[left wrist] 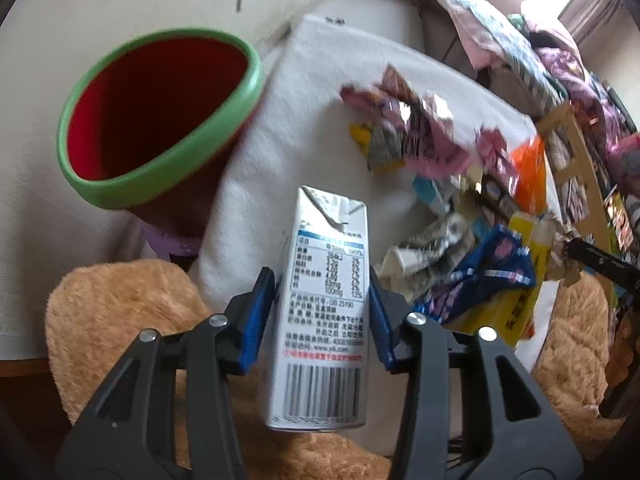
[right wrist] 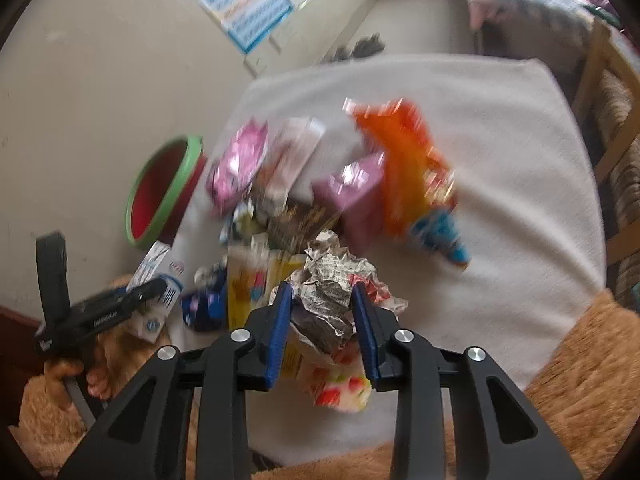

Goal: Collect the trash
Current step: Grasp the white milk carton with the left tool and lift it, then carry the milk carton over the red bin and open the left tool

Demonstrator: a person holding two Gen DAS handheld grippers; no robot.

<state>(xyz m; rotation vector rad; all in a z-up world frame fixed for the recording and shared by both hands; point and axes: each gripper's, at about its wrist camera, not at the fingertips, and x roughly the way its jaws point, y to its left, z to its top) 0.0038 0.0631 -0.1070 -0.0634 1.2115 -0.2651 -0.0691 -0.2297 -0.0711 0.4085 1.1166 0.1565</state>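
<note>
My left gripper is shut on a white milk carton, held upright above the table's near edge. It also shows in the right wrist view. A red bin with a green rim stands to the left of the carton, its mouth open toward me; it shows in the right wrist view too. My right gripper is shut on a crumpled paper wrapper, held above the trash pile.
A white-clothed table holds pink, orange, blue and yellow wrappers. A tan furry cushion lies at the near side. A wooden chair and piled clothes stand on the right. A wall with a poster is behind.
</note>
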